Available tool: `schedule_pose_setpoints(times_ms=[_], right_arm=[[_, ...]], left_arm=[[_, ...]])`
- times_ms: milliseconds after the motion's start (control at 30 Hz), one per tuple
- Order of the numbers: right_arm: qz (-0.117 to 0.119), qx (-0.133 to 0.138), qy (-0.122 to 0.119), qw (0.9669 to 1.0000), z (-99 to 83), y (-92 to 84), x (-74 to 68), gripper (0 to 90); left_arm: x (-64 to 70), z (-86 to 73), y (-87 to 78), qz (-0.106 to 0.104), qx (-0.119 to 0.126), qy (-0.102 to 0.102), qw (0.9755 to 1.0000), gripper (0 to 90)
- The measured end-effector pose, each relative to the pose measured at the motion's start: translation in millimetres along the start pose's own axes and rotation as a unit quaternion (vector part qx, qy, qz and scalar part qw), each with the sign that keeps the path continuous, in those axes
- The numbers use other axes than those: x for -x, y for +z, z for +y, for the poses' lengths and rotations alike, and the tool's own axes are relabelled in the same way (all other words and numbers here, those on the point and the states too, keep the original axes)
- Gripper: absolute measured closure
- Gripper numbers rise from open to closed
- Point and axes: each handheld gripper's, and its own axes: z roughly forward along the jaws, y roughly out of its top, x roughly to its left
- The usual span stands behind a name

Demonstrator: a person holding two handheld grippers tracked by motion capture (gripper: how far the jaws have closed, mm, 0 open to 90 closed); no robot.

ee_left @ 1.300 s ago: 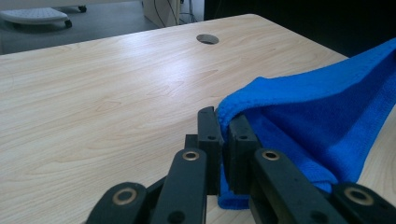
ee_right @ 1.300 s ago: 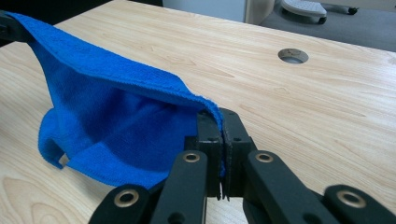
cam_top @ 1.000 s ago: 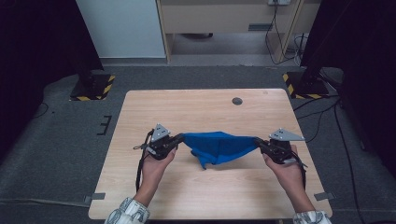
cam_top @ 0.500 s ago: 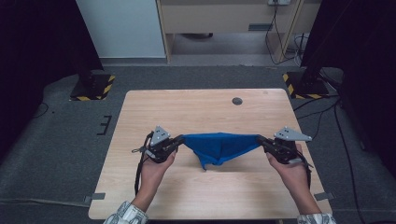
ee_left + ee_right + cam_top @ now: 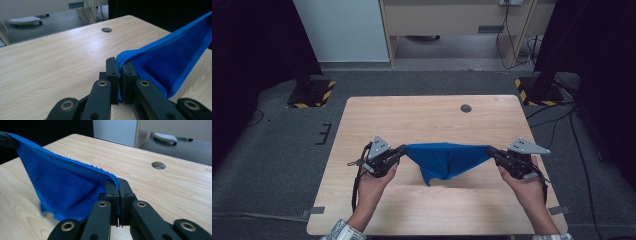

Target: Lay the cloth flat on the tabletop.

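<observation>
Across the middle of the high view a light wooden table (image 5: 432, 117) is seen, set on grey carpet, with a round cable hole (image 5: 466, 108) toward its 12 o'clock edge, slightly to the 1 o'clock side. Over the near half of the table a blue cloth (image 5: 447, 159) is held stretched between the two grippers, its top edge taut and nearly level, its lower part sagging to a point toward 6 o'clock just above the tabletop; whether that tip touches the wood cannot be told. At 9 o'clock of the cloth the left gripper (image 5: 401, 151) is held in the person's left hand (image 5: 374, 182), and in the left gripper view its jaws are clamped tight on one corner of the cloth (image 5: 172, 62), the fabric being pinched between the pads. At 3 o'clock of the cloth the right gripper (image 5: 491, 151) is held in the right hand (image 5: 527, 187); in the right gripper view its jaws are likewise pressed together on the opposite corner of the cloth (image 5: 62, 187). A grey three-cornered plate is carried on top of each gripper.
</observation>
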Motion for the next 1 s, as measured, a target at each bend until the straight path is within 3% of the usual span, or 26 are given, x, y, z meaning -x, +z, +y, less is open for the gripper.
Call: schedule_pose_setpoints(times_ms=[133,333,433,633,833,1000], right_arm=[[0.004,0.005,-0.003,1.0,3.1,-8.3,-5.2,88.5],[0.016,0.025,-0.01,0.9995,20.3,-38.4,-17.9,88.5],[0.019,0.023,-0.015,0.9995,28.6,-42.2,-17.6,88.5],[0.006,0.006,-0.011,0.9999,31.7,-22.5,-4.0,88.5],[-0.004,-0.004,-0.01,0.9999,41.3,-1.8,7.2,88.5],[-0.007,-0.009,-0.006,0.9999,49.3,12.2,17.0,88.4]], left_arm=[[4.8,5.0,-10.2,-0.003,0.008,-0.001,1.0,86.2],[18.0,28.7,-36.3,-0.011,0.024,0.017,0.9995,86.2],[17.7,39.9,-38.5,-0.014,0.02,0.02,0.9995,86.0],[0.8,46.7,-20.1,-0.012,0.006,0.003,0.9999,85.8],[-12.9,51.8,-2.0,-0.001,-0.006,0.001,1.0,85.9],[-25.6,55.8,14.1,-0.005,-0.011,-0.024,0.9996,85.8]])
